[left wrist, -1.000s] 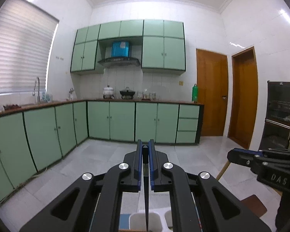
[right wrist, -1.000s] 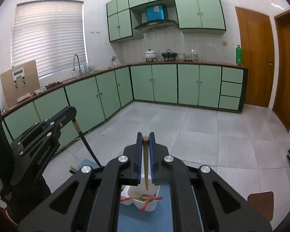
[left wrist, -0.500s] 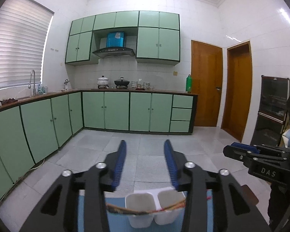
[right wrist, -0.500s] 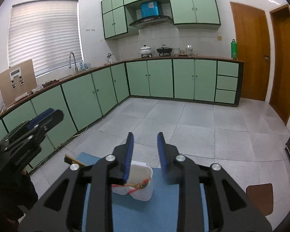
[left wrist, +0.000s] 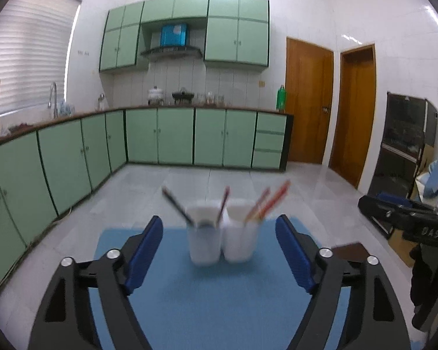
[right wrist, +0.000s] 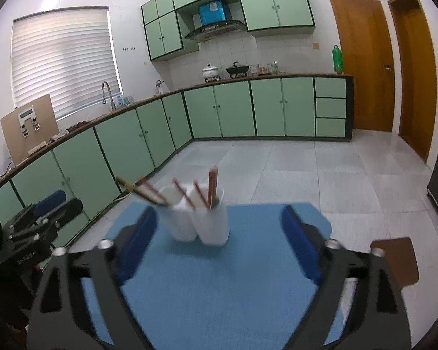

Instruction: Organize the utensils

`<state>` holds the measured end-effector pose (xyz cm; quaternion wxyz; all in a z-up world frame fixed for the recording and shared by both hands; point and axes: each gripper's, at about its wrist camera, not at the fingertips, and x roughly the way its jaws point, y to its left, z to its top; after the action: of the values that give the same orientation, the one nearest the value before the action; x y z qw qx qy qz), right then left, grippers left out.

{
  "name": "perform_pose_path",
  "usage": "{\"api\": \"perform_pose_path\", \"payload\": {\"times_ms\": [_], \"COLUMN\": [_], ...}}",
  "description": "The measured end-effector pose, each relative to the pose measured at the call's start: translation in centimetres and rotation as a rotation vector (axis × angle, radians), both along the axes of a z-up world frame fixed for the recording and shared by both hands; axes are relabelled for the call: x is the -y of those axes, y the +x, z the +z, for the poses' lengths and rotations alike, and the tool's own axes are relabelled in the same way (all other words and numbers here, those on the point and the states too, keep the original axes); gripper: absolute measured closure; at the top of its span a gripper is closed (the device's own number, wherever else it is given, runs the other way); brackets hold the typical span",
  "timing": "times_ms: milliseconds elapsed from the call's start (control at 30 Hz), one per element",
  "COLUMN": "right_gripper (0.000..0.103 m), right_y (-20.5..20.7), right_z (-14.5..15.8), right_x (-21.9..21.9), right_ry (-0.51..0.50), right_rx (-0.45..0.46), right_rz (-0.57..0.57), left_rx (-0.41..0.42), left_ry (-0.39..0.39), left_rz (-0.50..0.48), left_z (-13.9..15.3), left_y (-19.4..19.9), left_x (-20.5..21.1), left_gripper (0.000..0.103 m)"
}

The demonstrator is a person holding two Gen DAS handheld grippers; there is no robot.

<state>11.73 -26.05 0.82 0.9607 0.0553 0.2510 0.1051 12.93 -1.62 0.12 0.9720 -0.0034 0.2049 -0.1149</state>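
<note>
- Left gripper [left wrist: 219,233], left wrist view: opening, nothing between the jaws; chopsticks [left wrist: 265,204] standing in twin white cups [left wrist: 222,242] mid blue mat [left wrist: 219,291].
- Right gripper [right wrist: 216,230], right wrist view: likewise opening, empty; mat around the cups bare, so sorting looks finished.

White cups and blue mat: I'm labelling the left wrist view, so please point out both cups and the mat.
left cup [left wrist: 205,243], left wrist view, front wall.
right cup [left wrist: 240,242], left wrist view, front wall.
blue mat [left wrist: 219,300], left wrist view, bare patch before the cups.
</note>
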Motion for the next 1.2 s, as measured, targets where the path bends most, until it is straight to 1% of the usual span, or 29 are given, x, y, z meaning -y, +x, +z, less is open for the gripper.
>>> {"api": "perform_pose_path", "payload": {"times_ms": [67, 167, 333, 467, 667, 867, 1200], "right_gripper": [0.006, 0.006, 0.006, 0.006, 0.006, 0.006, 0.006], "right_y": [-1.3, -3.2, -5.9, -7.5, -8.8, -9.5, -10.3], "right_z": [-0.8, -2.2, -3.5, -3.6, -2.4, -0.6, 0.5], "right_x": [-0.2, -1.0, -2.3, -2.7, -3.1, -3.4, -3.5], "right_ry": [-0.011, -0.035, -0.074, -0.075, -0.073, -0.064, -0.061], "right_rx": [-0.015, -0.046, -0.062, -0.068, -0.046, -0.009, 0.022], "right_rz": [0.000, 0.007, 0.033, 0.053, 0.069, 0.081, 0.082], "left_rx": [-0.032, -0.089, -0.118, -0.119, -0.076, -0.034, 0.022], "left_ry": [0.016, 0.005, 0.007, -0.009, -0.006, -0.007, -0.004], "left_rz": [0.004, -0.016, -0.014, -0.004, 0.027, 0.036, 0.046], "left_z": [-1.2, -3.0, -4.4, -4.1, -2.4, -0.8, 1.1], "left_y": [-1.3, -3.4, -6.2, -7.6, -9.1, -10.3, -11.5], "left_x": [0.1, 0.3, 0.6, 0.5, 0.1, -0.1, -0.1], "left_gripper": [0.018, 0.017, 0.014, 0.014, 0.014, 0.014, 0.012]}}
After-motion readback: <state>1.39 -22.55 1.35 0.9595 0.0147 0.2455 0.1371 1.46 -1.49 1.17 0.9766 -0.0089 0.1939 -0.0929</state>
